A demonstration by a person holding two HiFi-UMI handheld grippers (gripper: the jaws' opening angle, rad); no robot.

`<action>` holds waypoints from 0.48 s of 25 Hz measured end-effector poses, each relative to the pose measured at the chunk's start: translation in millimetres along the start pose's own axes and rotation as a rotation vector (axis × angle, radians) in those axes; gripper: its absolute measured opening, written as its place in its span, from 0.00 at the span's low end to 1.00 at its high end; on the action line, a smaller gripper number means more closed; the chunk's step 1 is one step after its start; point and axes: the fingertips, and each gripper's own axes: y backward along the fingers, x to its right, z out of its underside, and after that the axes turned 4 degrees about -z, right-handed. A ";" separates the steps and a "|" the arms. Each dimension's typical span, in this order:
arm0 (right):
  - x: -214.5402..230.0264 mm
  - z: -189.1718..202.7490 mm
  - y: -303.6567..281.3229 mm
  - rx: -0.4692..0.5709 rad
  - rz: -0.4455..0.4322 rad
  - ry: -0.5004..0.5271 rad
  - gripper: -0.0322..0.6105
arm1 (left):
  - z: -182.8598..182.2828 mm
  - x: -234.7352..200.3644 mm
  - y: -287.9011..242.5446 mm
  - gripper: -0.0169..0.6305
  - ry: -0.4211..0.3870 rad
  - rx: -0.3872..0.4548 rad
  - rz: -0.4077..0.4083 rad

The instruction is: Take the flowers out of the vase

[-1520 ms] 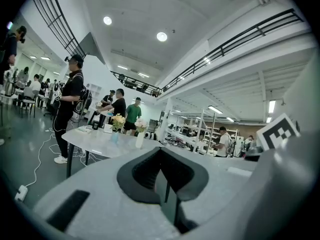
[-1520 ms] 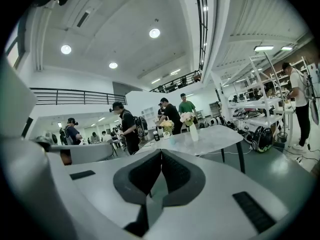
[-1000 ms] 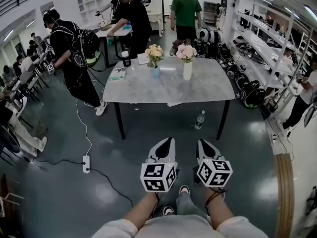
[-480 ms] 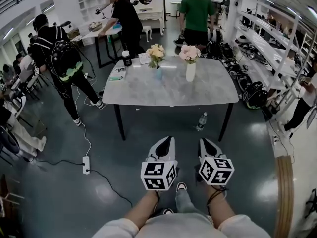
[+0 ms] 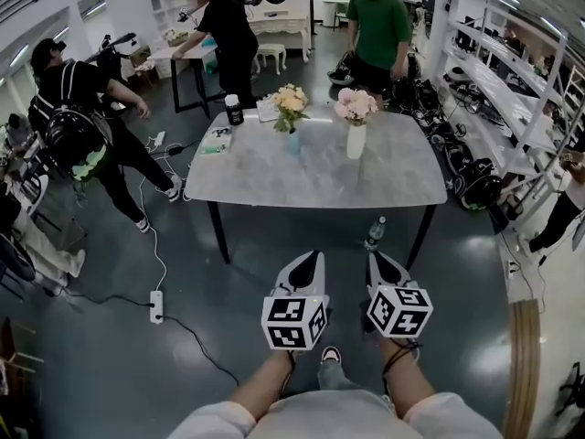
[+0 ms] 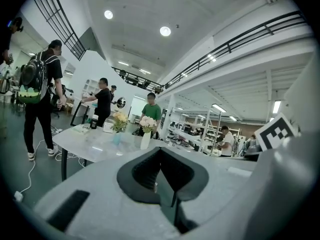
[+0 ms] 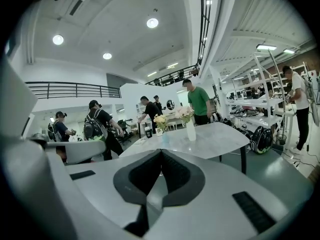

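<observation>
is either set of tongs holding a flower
No, left tongs and right tongs are shut and empty, and the pink flowers sit in their white vase.

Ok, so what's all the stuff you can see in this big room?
table: one, grey top, black legs, middle of the room
white vase: one, on the table's far right part
pink flowers: one bunch, in the white vase
blue vase: one, pale, left of the white vase
yellow flowers: one bunch, in the blue vase
jar: one, black, white lid, table's far left
bottle: one, clear, on the floor under the table's right side
power strip: one, white, floor at left
people: three nearest; one in green behind the table, two in black at left
left tongs: white, shut, empty, bottom middle
right tongs: white, shut, empty, beside them
</observation>
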 end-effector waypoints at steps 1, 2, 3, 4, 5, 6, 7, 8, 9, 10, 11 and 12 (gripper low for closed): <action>3.8 -3.4 -6.5 0.000 -0.006 0.000 0.06 | -2.6 -0.7 -7.8 0.04 -0.001 0.002 -0.005; 7.8 -6.5 -12.7 0.000 -0.011 0.000 0.06 | -5.1 -1.2 -15.6 0.04 -0.002 0.005 -0.009; 12.0 -9.5 -18.5 -0.001 -0.016 -0.001 0.06 | -7.5 -1.6 -23.2 0.04 -0.003 0.007 -0.013; 16.5 -12.2 -24.0 -0.001 -0.019 -0.001 0.06 | -9.6 -1.8 -30.5 0.04 -0.003 0.008 -0.018; 21.3 -14.8 -29.5 -0.003 -0.022 -0.003 0.06 | -11.5 -1.7 -37.6 0.04 -0.005 0.009 -0.022; 26.4 -17.2 -35.0 -0.005 -0.024 -0.004 0.06 | -13.0 -1.5 -44.9 0.04 -0.006 0.008 -0.026; 31.7 -19.4 -40.7 -0.007 -0.026 -0.007 0.06 | -14.1 -1.2 -52.3 0.04 -0.008 0.007 -0.028; 37.1 -21.6 -46.5 -0.009 -0.028 -0.009 0.06 | -14.7 -1.0 -60.0 0.04 -0.010 0.005 -0.031; 42.3 -23.5 -52.6 -0.011 -0.031 -0.011 0.06 | -15.0 -1.1 -67.9 0.04 -0.011 0.004 -0.034; 47.2 -25.3 -58.8 -0.012 -0.033 -0.012 0.06 | -15.0 -1.7 -75.9 0.04 -0.011 0.002 -0.037; 51.7 -26.8 -65.4 -0.014 -0.037 -0.013 0.06 | -14.8 -2.9 -83.8 0.04 -0.011 0.001 -0.040; 55.7 -28.3 -71.9 -0.015 -0.041 -0.013 0.06 | -14.9 -4.4 -91.4 0.04 -0.011 0.000 -0.044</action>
